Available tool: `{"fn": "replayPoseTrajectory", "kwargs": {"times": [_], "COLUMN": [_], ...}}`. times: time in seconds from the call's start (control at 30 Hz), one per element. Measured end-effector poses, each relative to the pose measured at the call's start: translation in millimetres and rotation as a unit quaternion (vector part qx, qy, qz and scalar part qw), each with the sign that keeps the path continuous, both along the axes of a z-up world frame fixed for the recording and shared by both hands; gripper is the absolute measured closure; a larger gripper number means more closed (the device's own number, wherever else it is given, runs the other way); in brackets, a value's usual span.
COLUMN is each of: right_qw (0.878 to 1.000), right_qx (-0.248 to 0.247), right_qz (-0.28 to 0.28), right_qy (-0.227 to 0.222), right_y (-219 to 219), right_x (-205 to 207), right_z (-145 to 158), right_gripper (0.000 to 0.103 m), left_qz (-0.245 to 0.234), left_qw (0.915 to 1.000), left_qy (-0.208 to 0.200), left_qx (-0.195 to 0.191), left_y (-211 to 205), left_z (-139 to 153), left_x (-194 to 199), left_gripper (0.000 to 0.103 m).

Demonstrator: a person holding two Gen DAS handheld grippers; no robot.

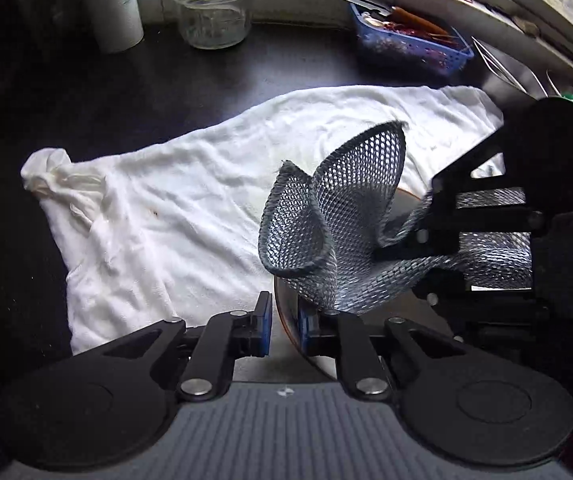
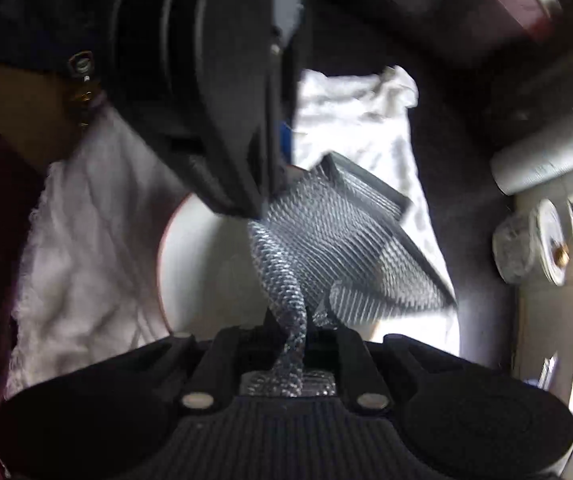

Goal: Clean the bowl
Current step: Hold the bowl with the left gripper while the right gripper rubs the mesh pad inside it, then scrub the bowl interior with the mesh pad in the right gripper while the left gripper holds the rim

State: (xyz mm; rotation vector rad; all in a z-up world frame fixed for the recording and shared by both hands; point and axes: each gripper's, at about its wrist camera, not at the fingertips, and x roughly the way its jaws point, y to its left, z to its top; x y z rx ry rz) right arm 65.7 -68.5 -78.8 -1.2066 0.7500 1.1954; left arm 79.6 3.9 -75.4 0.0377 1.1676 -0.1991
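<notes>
A white bowl (image 2: 206,272) with a reddish-brown rim sits on a white towel (image 1: 190,208). My left gripper (image 1: 284,330) is shut on the bowl's near rim (image 1: 282,312). My right gripper (image 2: 300,336) is shut on a grey mesh scrubbing cloth (image 2: 326,240), which hangs bunched over the inside of the bowl. In the left wrist view the mesh cloth (image 1: 326,216) stands folded above the bowl, with the right gripper (image 1: 418,236) coming in from the right. In the right wrist view the left gripper's body (image 2: 214,92) covers the bowl's far side.
The towel lies on a dark counter (image 1: 166,92). At the back stand a glass jar with a lid (image 1: 214,8), a white roll (image 1: 114,4) and a blue basket of utensils (image 1: 410,40). A window ledge runs along the back right.
</notes>
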Motion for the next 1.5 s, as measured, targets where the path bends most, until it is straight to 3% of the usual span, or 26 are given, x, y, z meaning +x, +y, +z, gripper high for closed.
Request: {"fn": "replayPoseTrajectory", "kwargs": {"times": [0.07, 0.13, 0.2, 0.27, 0.33, 0.4, 0.43, 0.5, 0.57, 0.6, 0.63, 0.73, 0.77, 0.83, 0.97, 1.07, 1.13, 1.2, 1.33, 1.4, 1.47, 1.5], "right_qw": [1.0, 0.994, 0.982, 0.962, 0.944, 0.927, 0.917, 0.901, 0.891, 0.891, 0.895, 0.927, 0.935, 0.945, 0.961, 0.969, 0.969, 0.962, 0.937, 0.93, 0.918, 0.915], "right_qx": [-0.001, 0.009, 0.024, 0.047, 0.065, 0.081, 0.089, 0.103, 0.118, 0.12, 0.119, 0.102, 0.098, 0.091, 0.075, 0.062, 0.059, 0.063, 0.086, 0.091, 0.1, 0.104], "right_qz": [-0.011, -0.075, -0.131, -0.192, -0.235, -0.269, -0.287, -0.308, -0.32, -0.318, -0.312, -0.269, -0.258, -0.24, -0.206, -0.183, -0.186, -0.207, -0.267, -0.281, -0.297, -0.301], "right_qy": [0.017, 0.075, 0.131, 0.186, 0.224, 0.25, 0.264, 0.286, 0.301, 0.301, 0.295, 0.24, 0.224, 0.201, 0.169, 0.154, 0.154, 0.167, 0.206, 0.218, 0.243, 0.247], "right_y": [0.8, -0.6, -3.7, -10.1, -16.1, -21.6, -25.1, -31.5, -38.1, -39.6, -40.3, -38.4, -37.8, -36.6, -34.9, -28.5, -26.9, -26.8, -32.1, -32.8, -35.3, -36.2], "right_x": [5.4, 22.2, 34.8, 50.3, 60.8, 66.6, 68.7, 71.3, 72.5, 72.2, 71.5, 66.0, 65.6, 70.6, 70.7, 66.9, 63.9, 63.5, 64.6, 61.9, 58.0, 56.0], "right_z": [0.9, 0.4, -0.6, -0.9, -0.7, -1.2, -1.8, -2.4, -3.0, -3.5, -4.0, -1.7, 0.1, 4.0, 12.3, 10.6, 7.8, 6.2, 2.3, 1.3, -0.9, -0.5], "right_gripper": [0.093, 0.093, 0.092, 0.092, 0.092, 0.091, 0.089, 0.087, 0.087, 0.087, 0.09, 0.093, 0.093, 0.093, 0.094, 0.094, 0.094, 0.094, 0.094, 0.094, 0.09, 0.089], "left_qz": [0.022, 0.069, 0.123, 0.166, 0.227, 0.294, 0.315, 0.341, 0.349, 0.328, 0.291, 0.169, 0.144, 0.098, 0.036, 0.014, 0.044, 0.103, 0.238, 0.274, 0.32, 0.334], "left_qw": [0.9995, 0.995, 0.985, 0.9734, 0.9503, 0.9176, 0.9056, 0.8906, 0.8845, 0.898, 0.9193, 0.9732, 0.9807, 0.991, 0.9979, 0.9985, 0.9959, 0.9863, 0.9436, 0.9271, 0.9021, 0.8941], "left_qy": [0.007, 0.026, 0.043, 0.057, 0.08, 0.106, 0.113, 0.122, 0.126, 0.121, 0.11, 0.068, 0.06, 0.046, 0.034, 0.03, 0.037, 0.053, 0.092, 0.107, 0.131, 0.138], "left_qx": [-0.02, -0.068, -0.113, -0.148, -0.197, -0.246, -0.26, -0.275, -0.283, -0.268, -0.241, -0.141, -0.119, -0.078, -0.042, -0.043, -0.07, -0.118, -0.21, -0.232, -0.258, -0.266], "left_y": [4.6, 15.6, 26.6, 34.4, 44.5, 53.9, 56.4, 57.8, 57.1, 53.0, 46.6, 22.9, 18.3, 13.5, 11.5, 14.3, 20.5, 31.5, 52.1, 53.2, 51.8, 51.5], "left_z": [-2.4, -7.6, -13.1, -17.3, -24.1, -31.5, -33.7, -36.0, -37.7, -35.0, -30.2, -14.8, -12.0, -9.9, -7.6, -8.6, -10.8, -15.3, -28.3, -33.3, -39.7, -41.4], "left_x": [-0.5, -2.1, -6.6, -10.8, -16.1, -22.5, -25.1, -29.8, -33.0, -30.8, -26.4, -14.4, -12.3, -4.0, 7.9, 9.4, 6.6, 3.3, -11.6, -17.4, -26.1, -28.5], "left_gripper": [0.092, 0.093, 0.093, 0.093, 0.093, 0.092, 0.091, 0.091, 0.091, 0.091, 0.091, 0.091, 0.091, 0.091, 0.09, 0.091, 0.092, 0.092, 0.092, 0.092, 0.092, 0.092]}}
